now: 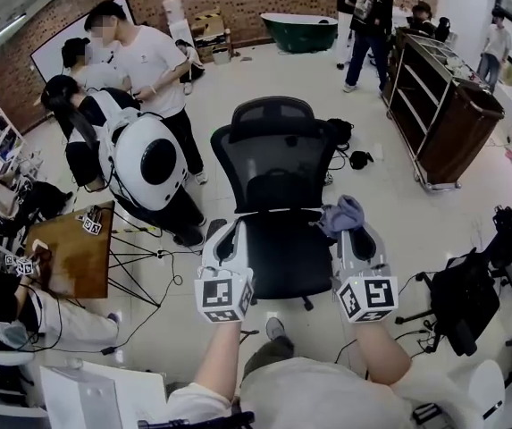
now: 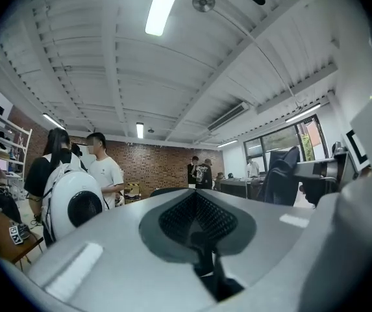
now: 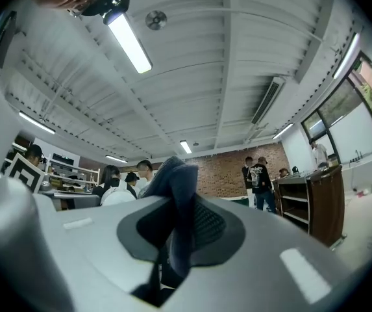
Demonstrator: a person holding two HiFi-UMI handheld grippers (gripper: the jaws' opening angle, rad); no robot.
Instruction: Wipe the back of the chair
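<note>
A black mesh office chair [image 1: 272, 164] stands in the middle of the head view, its seat [image 1: 282, 253] toward me and its backrest beyond. My left gripper [image 1: 223, 234] hovers by the seat's front left corner, jaws shut with nothing between them. My right gripper [image 1: 354, 232] is at the seat's front right corner, shut on a blue-grey cloth [image 1: 342, 213] that bunches above its tips. In the right gripper view the cloth [image 3: 176, 194] hangs folded over the closed jaws. The left gripper view shows the chair's mesh [image 2: 195, 214] through the jaw notch.
Several people stand and sit at the left, one with a round white backpack [image 1: 153, 161]. A small wooden table [image 1: 77, 248] and tripod legs are near left. A brown cart [image 1: 443, 105] stands at the right, black bags [image 1: 465, 293] on the floor, cables around the chair.
</note>
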